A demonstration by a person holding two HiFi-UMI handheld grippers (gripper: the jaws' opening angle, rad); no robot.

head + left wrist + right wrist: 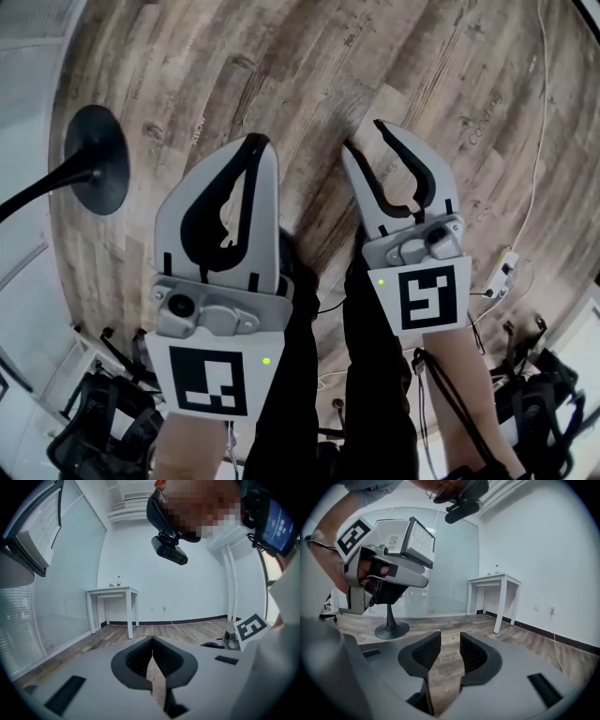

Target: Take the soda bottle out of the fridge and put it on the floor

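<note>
**Both grippers empty over the floor; no fridge in view**

Your left gripper [151, 640] has its jaws pressed tip to tip with nothing between them. Your right gripper [450, 636] has its jaws parted, and only floorboards show through the gap. Neither carries anything.

In the head view both point toward twelve o'clock over the wooden floor [281, 56], side by side and apart. The right one's marker cube [429, 298] faces up at you, and your legs [375, 403] show at six o'clock. A black stand base [98, 159] sits at nine o'clock, and a power strip [502, 272] lies between three and four o'clock.

From the left gripper view, a white table [112, 591] stands at eleven o'clock by the far wall. The small bottle [118, 581] on it is too small to identify as the soda bottle. No view shows the fridge, so the soda bottle cannot be placed.

Judged from this, the task is barely begun. The parted right jaws suit a grasp on the bottle, and the clenched left may serve for the door.
</note>
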